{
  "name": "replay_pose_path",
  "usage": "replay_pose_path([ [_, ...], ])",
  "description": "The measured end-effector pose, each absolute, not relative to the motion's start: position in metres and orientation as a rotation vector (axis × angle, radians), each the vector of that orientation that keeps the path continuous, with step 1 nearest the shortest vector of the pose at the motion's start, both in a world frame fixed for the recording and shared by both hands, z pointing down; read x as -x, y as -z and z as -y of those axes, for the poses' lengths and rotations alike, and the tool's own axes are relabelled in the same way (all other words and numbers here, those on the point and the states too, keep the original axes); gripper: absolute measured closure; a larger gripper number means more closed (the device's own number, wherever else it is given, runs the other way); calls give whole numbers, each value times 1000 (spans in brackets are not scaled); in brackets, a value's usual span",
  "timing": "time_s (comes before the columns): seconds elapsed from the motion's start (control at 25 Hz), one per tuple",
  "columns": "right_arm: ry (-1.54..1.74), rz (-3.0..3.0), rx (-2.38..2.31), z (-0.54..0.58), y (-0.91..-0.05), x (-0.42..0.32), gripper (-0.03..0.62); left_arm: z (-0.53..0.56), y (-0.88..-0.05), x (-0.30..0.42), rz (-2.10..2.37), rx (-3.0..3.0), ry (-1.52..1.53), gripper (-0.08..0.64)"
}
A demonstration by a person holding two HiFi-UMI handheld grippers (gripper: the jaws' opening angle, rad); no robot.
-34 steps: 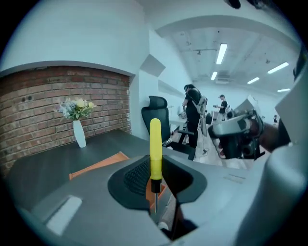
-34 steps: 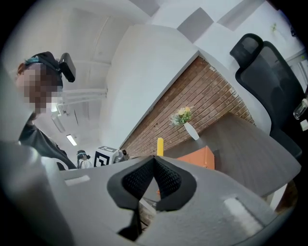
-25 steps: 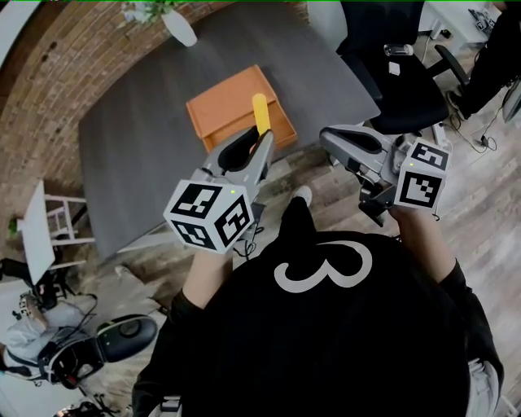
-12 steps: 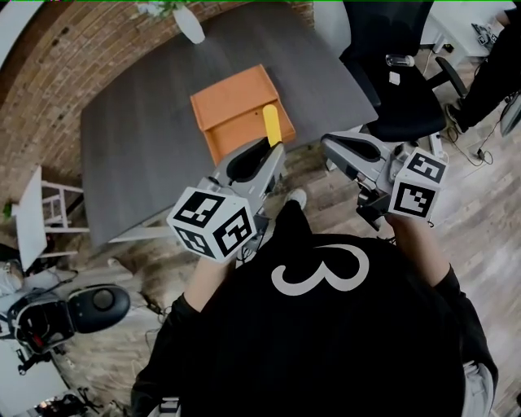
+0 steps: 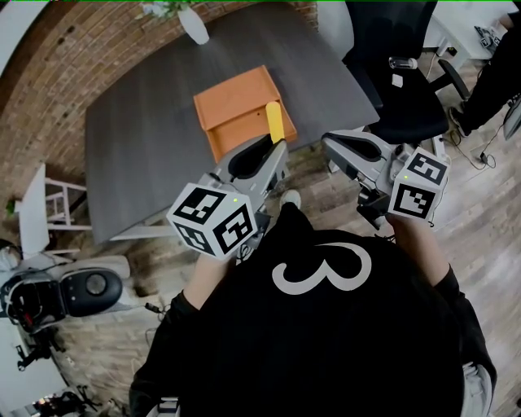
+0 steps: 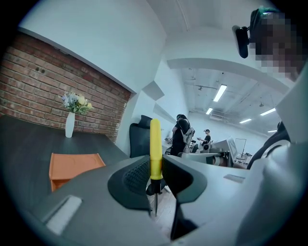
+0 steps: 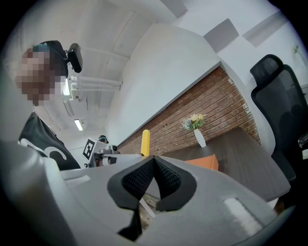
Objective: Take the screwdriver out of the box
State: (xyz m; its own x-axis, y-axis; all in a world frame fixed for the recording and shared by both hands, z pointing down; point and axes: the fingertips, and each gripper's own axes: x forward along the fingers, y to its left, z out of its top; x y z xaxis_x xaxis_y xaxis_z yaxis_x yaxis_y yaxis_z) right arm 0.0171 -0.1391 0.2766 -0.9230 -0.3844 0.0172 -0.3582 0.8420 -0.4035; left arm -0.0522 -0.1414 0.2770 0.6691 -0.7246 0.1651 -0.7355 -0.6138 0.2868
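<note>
Since the left gripper view looks straight along its own jaws, I record that first: my left gripper [image 6: 155, 175] is clamped on the screwdriver [image 6: 155, 144]. The pads hold it where the yellow handle meets the black collar, handle up, with the thin shaft hanging below them. My right gripper [image 7: 154, 166] is alongside and apart from the left. Its pads meet at the tips with nothing between them, so I note it as idle.

Beyond both grippers, the orange box [image 5: 236, 102] sits on the dark table [image 5: 138, 147], and I see nothing inside it. The tool is held clear of the box, near the table's near edge. A white vase [image 5: 194, 24] stands at the far edge.

Assessment: removal looks done. At most, setting the tool down remains, which the task does not specify.
</note>
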Motion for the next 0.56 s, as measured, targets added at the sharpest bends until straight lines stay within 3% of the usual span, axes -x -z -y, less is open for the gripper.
replay_pose_path([
  [0.56,658,-2970,598,144,-289,-19,592,146,-284,47,1155,-2535,-56,465],
])
